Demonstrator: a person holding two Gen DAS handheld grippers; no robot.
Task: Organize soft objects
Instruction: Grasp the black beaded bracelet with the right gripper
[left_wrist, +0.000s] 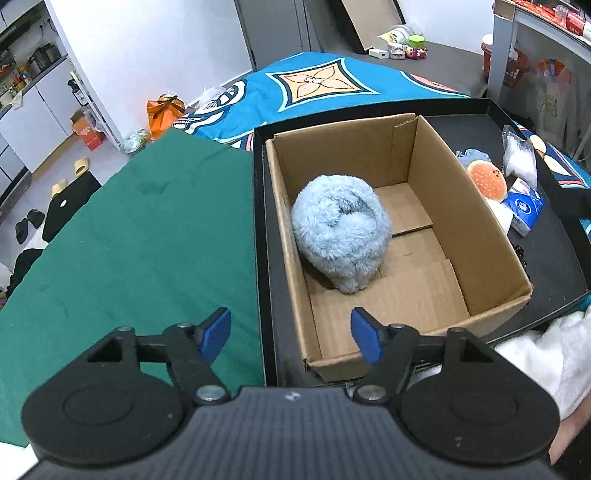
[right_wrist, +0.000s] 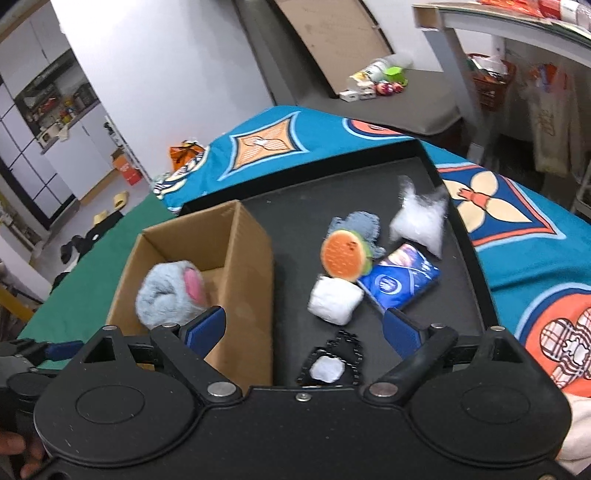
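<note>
A fluffy light-blue plush (left_wrist: 341, 234) lies inside the open cardboard box (left_wrist: 491, 254), against its left wall; it also shows in the right wrist view (right_wrist: 168, 293) with a pink patch. The box (right_wrist: 243, 258) stands in a black tray (right_wrist: 303, 218). Beside the box lie an orange burger plush (right_wrist: 341, 258), a white roll (right_wrist: 334, 301), a blue tissue pack (right_wrist: 400, 282), a clear bag of white stuffing (right_wrist: 419, 221) and a black-and-white soft piece (right_wrist: 330, 363). My left gripper (left_wrist: 291, 336) is open and empty above the box's near edge. My right gripper (right_wrist: 304, 330) is open and empty above the black-and-white piece.
The tray (left_wrist: 546, 243) sits on a bed with a teal patterned blanket (left_wrist: 317, 83) and a green cloth (left_wrist: 140, 236). A white cloth (left_wrist: 546, 354) lies at the near right. Floor clutter and a table leg (right_wrist: 454, 74) stand beyond the bed.
</note>
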